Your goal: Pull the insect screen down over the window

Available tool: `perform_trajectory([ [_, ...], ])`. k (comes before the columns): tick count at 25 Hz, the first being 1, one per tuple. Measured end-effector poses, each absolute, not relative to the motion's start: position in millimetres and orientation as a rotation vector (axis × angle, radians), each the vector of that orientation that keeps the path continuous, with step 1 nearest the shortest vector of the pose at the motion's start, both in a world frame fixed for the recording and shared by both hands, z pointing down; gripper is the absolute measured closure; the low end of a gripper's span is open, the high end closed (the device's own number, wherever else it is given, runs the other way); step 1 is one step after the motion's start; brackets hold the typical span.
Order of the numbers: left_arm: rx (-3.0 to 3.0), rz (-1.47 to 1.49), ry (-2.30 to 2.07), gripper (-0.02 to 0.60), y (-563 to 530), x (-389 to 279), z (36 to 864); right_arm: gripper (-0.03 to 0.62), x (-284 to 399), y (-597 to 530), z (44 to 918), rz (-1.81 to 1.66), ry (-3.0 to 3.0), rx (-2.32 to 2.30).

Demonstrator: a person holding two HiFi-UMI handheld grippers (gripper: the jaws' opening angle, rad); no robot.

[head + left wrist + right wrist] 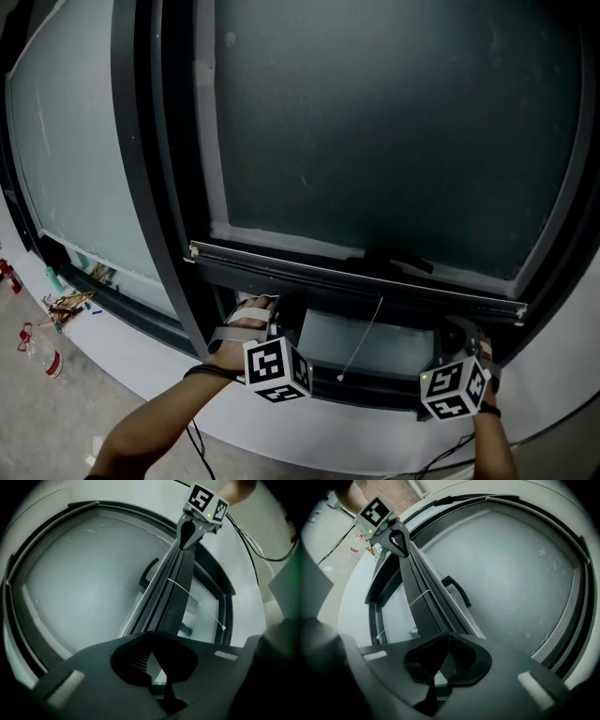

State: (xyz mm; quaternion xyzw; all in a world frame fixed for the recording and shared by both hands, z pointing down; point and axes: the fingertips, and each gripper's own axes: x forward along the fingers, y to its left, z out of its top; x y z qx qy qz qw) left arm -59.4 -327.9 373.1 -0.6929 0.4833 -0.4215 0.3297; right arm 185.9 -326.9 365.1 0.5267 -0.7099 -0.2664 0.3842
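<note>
**Head view.** An insect screen (394,122) hangs low over a dark-framed window (164,187). Its bottom bar (309,270) stops short of the sill rail (375,386), leaving a narrow strip of bare glass under the bar. The left gripper (283,323) and the right gripper (459,342) reach up to the bar from below, one near each end. They are carried by the left hand (239,330) and the right hand (486,370). A handle (398,262) sits at the middle of the bar, and a thin pull cord (364,337) dangles from the bar across the strip between the two grippers. Left of the bar stands a second pane (75,159). Below that pane are a pale ledge (122,347) and, on the floor, scraps (67,304) and bottles (37,349).

**Left gripper view.** This view shows what the head view hides: the jaws are pressed together on the bar's lower edge. The bar runs away from them to the right gripper, whose tip also sits on the bar. Mesh fills one side of the bar, with bare glass and dark frame on the other. A cable (253,545) loops over the pale wall past the bar's far end.

**Right gripper view.** These jaws are likewise clamped on the bar's edge. At the bar's far end sits the left gripper, with the floor behind it. A side track (576,602) bounds the mesh beside the bar.
</note>
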Motion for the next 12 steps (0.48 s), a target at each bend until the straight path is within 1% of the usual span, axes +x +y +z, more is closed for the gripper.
perform_trajectory([
  [2, -1.888, -1.047, 1.283, 0.563, -309, -58, 369, 0.588, 169, -310, 366, -0.647, -1.865, 1.358],
  [12, -2.282, -0.841, 1.321, 0.563, -194, -83, 378, 0.588, 59, -194, 375, -0.481, -2.086, 1.389],
])
